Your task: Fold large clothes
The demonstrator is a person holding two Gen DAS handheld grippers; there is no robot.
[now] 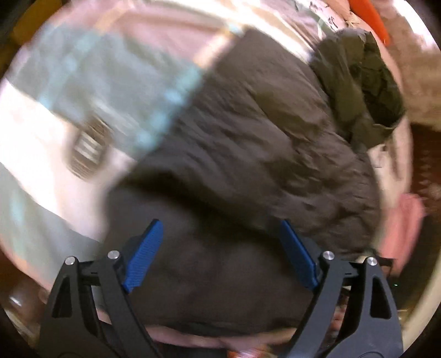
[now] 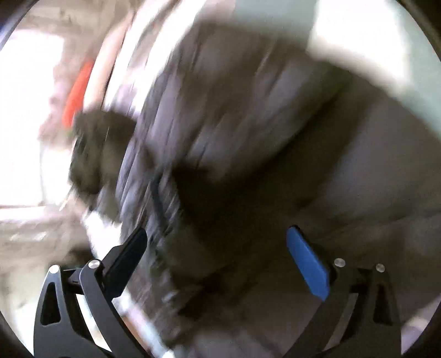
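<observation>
Hovering with fingers spread apart and empty, the left tool point(image 1: 220, 239) and right tool point(image 2: 217, 247) sit over the dark quilted jacket point(image 1: 248, 154) heaped on the bed point(image 1: 33, 121); blurred views suggest a hasty grasp could catch several layers.

No text, label, brand, number or sign can be read in either view. Both pictures are smeared by motion blur. In the left wrist view, a striped patch point(image 1: 89, 148) on the pale bedding looks like it could be a printed mark or tag, but its lines are too blurred to read as letters or digits. Dark marks on the pale fabric point(image 1: 329, 19) near the top edge are likewise illegible. The right wrist view shows only blurred shapes with no lettering.
</observation>
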